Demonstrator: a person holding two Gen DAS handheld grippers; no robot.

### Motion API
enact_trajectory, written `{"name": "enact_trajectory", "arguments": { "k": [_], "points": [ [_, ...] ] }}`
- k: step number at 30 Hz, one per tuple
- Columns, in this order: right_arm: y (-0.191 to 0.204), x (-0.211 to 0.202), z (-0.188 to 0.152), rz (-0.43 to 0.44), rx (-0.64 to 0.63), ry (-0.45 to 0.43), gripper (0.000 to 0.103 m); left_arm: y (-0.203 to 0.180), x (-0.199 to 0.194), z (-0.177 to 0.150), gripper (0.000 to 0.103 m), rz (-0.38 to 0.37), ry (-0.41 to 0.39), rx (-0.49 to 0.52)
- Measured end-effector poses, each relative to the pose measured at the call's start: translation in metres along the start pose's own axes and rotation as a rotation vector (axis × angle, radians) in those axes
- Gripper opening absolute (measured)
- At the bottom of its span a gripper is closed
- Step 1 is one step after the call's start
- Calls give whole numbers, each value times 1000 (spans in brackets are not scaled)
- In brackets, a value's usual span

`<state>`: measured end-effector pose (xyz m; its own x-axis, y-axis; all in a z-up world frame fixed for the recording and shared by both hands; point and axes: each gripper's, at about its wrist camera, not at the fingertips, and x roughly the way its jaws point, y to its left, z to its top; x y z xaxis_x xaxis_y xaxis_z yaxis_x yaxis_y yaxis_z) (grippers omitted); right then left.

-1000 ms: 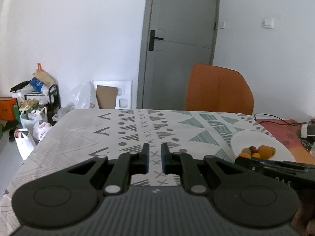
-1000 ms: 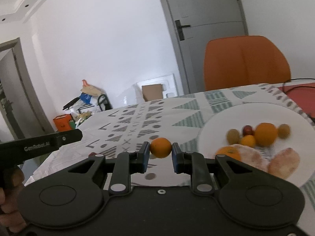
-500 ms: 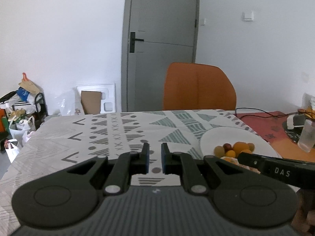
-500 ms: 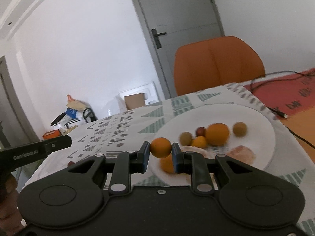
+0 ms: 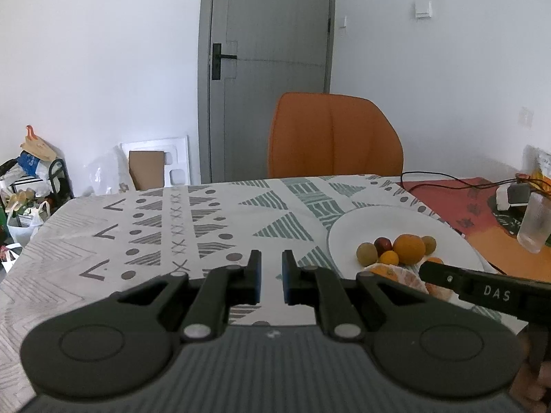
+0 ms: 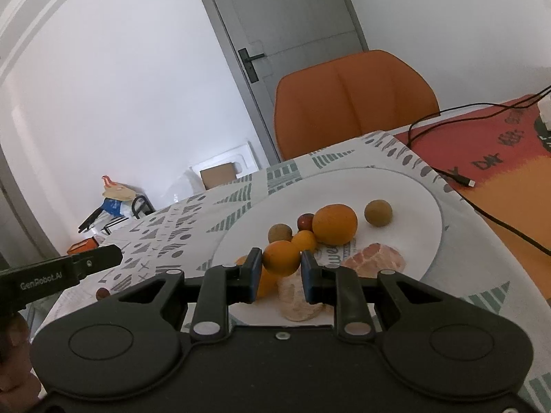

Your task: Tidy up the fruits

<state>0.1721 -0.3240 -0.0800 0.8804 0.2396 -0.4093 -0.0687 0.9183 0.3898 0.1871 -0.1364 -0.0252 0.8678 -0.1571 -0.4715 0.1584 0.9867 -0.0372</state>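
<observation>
My right gripper [image 6: 280,264] is shut on a small orange [image 6: 281,256] and holds it above the near edge of the white plate [image 6: 409,192]. On the plate lie a bigger orange [image 6: 334,224], a smaller orange fruit [image 6: 304,240], a dark red fruit [image 6: 304,221], two brown-green fruits [image 6: 378,212] and peeled citrus pieces [image 6: 377,258]. My left gripper [image 5: 270,275] is empty, its jaws a narrow gap apart, over the patterned tablecloth left of the plate [image 5: 372,220]. A small dark fruit [image 6: 102,293] lies on the cloth at the left.
An orange chair [image 5: 334,136] stands behind the table. A red-orange mat [image 5: 458,203] with a black cable [image 6: 482,213], a charger and a clear glass [image 5: 535,223] lies to the right. Bags [image 5: 24,186] and boxes sit on the floor left.
My right gripper has carried the small orange right, from over the cloth to over the plate. My left gripper has swung right, so the plate shows more fully.
</observation>
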Motion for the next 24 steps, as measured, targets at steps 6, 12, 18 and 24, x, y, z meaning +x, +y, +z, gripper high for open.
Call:
{"name": "enact_trajectory", "arguments": {
  "k": [6,12,18,24],
  "points": [
    [-6,6,-2,-1,13,11,27,1,11,-5,11,14,34,-9],
    [-7,12,-8,22,9,27,32,8,27,-16,12,49,85,-46],
    [8,14,-15,-7,-83,16,42,21,40,-28,14,68,154,-93],
    [17,17,-16,-12,-124,14,52,30,38,-27,14,61,149,-100]
  ]
}}
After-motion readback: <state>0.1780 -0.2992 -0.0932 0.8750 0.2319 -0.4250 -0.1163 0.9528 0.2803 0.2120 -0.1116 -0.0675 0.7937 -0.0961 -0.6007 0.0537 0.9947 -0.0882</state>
